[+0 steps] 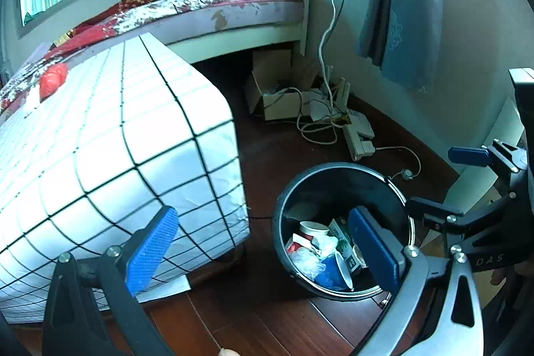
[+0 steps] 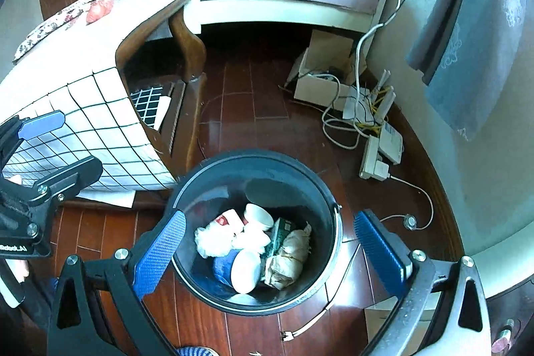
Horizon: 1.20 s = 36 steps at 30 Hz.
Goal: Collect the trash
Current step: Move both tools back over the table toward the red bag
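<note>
1. While I hold both grippers above the round black plastic trash bin [image 2: 257, 175], their jaws stand spread wide and pinch nothing: the right gripper [image 2: 270, 251] hangs straight over the bin mouth, and the left gripper [image 1: 270, 251] is beside it, with one blue pad over the rim.
2. The trash is already inside the bin: white paper cups [image 2: 258, 216], a blue bowl-like cup [image 2: 224, 267], crumpled white plastic [image 2: 210, 241] and a brownish crumpled paper bundle [image 2: 290, 256].
3. I judge the collecting step to be near its end, since I see no loose trash on the dark red wooden floor [image 2: 247, 109] close by.
4. If I lower a gripper carelessly, a finger could hit the rim and tip the bin, spilling the pile.
5. The two grippers are near each other, so they could collide.
6. On one side stands a low wooden table under a white checked cloth [image 1: 110, 135], just beside the bin.
7. On the other side lie white tangled cables and a power strip [image 2: 373, 155], which could catch a finger.
</note>
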Each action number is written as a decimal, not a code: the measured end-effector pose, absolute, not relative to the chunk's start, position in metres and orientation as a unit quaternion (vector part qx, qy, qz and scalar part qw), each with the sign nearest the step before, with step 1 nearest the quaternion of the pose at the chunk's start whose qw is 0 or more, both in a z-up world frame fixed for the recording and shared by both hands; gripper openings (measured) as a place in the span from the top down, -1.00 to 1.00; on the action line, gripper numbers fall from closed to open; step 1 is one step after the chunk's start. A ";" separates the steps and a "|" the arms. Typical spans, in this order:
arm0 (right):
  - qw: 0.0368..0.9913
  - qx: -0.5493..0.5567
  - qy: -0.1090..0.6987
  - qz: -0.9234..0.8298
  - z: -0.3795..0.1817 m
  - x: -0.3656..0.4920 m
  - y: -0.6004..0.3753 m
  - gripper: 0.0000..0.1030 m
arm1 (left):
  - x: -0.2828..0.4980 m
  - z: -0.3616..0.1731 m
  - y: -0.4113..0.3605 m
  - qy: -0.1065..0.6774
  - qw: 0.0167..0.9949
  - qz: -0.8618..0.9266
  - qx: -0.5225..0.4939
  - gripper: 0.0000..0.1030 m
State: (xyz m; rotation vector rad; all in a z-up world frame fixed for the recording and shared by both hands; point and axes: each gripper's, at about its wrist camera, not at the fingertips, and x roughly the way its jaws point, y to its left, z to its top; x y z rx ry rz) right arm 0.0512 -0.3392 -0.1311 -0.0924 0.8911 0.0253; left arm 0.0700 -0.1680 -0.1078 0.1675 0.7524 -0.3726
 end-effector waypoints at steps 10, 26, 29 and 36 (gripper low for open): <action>0.920 -0.049 0.388 0.035 -0.099 0.055 -0.305 -0.98 | 0.062 -0.071 -0.130 0.331 0.930 -0.147 0.063 -0.99; 0.948 -0.043 0.303 0.088 -0.048 0.082 -0.214 -0.98 | 0.078 -0.028 -0.034 0.285 0.956 -0.054 0.032 -0.99; 0.949 -0.043 0.294 0.101 -0.040 0.092 -0.199 -0.98 | 0.087 -0.023 -0.011 0.285 0.957 -0.031 0.034 -0.99; 0.947 -0.045 0.292 0.127 -0.017 0.131 -0.165 -0.98 | 0.108 -0.010 0.027 0.288 0.957 0.015 0.025 -0.99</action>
